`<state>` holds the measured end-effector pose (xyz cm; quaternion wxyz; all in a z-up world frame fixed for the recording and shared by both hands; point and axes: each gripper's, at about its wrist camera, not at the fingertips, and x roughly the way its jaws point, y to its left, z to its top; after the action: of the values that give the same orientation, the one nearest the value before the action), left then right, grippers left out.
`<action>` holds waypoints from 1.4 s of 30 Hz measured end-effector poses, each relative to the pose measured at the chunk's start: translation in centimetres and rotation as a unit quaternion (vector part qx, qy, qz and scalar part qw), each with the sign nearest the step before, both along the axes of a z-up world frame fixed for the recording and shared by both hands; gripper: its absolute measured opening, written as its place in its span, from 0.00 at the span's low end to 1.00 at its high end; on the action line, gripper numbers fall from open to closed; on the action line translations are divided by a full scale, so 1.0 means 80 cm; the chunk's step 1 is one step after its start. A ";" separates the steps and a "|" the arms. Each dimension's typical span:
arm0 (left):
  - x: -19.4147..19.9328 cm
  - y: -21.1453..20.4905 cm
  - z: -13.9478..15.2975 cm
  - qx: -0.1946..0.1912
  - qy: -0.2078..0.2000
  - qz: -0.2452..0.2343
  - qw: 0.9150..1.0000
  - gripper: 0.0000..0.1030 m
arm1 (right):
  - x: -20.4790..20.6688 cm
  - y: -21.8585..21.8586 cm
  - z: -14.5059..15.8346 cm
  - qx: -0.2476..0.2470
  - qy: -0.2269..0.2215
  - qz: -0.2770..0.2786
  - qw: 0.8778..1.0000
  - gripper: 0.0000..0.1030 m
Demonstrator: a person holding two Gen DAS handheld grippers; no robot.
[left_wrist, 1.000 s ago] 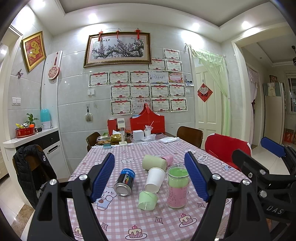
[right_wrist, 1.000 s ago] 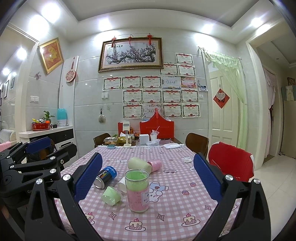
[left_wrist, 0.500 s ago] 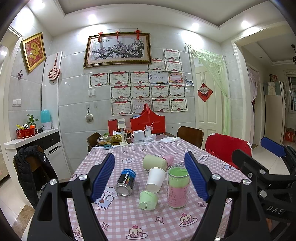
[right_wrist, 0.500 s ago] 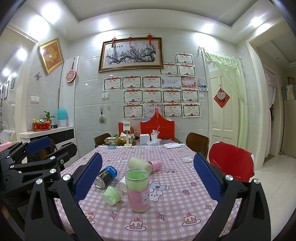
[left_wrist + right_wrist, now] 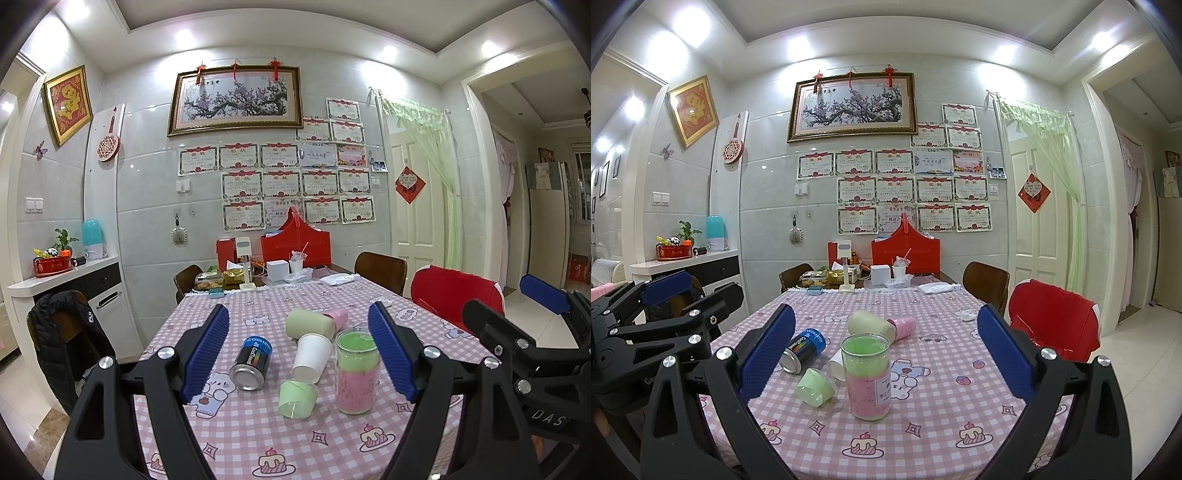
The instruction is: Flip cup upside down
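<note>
Two grippers hover above the near edge of a table (image 5: pixel 229 435) with a pink checked cloth, both spread wide with nothing between their blue pads. The left gripper (image 5: pixel 299 354) frames most of the clutter; the right gripper (image 5: pixel 886 354) frames the tall clear cup (image 5: pixel 866 374) almost dead centre.

That cup stands upright, mouth up, green above and pink below. From the left wrist it sits at about 3 o'clock of the cluster (image 5: pixel 357 371), just inside the right-hand pad. Only the right wrist view shows the white label on its side.

The left wrist view shows the white paper cup (image 5: pixel 312 356) whole, lying on its side with its mouth toward the camera. From the right wrist the tall cup hides most of it, leaving a sliver (image 5: pixel 836 365) at 9 o'clock of the tall cup.

A small pale green cup (image 5: pixel 297 398) lies tipped over at 7 o'clock of the tall cup, close beside it. A dark can (image 5: pixel 252 363) lies on its side at 9 o'clock of the group. Behind, at 12 o'clock, a cream roll (image 5: pixel 309 324) and a pink cup (image 5: pixel 338 318) lie touching end to end.

Each view catches the other gripper at its edge: the right one at 3 o'clock (image 5: pixel 543 295), the left at 9 o'clock (image 5: pixel 665 288). A red chair (image 5: pixel 1054 319) stands at the table's right side.
</note>
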<state>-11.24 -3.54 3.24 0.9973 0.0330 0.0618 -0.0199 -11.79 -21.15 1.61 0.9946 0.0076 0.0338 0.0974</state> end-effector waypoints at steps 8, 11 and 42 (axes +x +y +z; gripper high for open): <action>-0.001 0.001 0.000 0.001 0.000 0.000 1.000 0.75 | 0.000 0.000 0.000 0.000 0.000 0.000 1.000 0.93; -0.002 0.004 0.000 0.001 0.000 0.001 1.000 0.75 | 0.000 0.000 0.000 0.000 0.000 0.000 1.000 0.93; -0.003 0.008 -0.004 0.004 0.002 0.003 1.000 0.75 | 0.000 0.000 -0.002 0.000 0.002 0.000 1.000 0.93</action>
<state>-11.46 -2.87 2.93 0.9971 0.0364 0.0639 -0.0171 -11.77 -21.16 1.47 0.9945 0.0080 0.0356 0.0978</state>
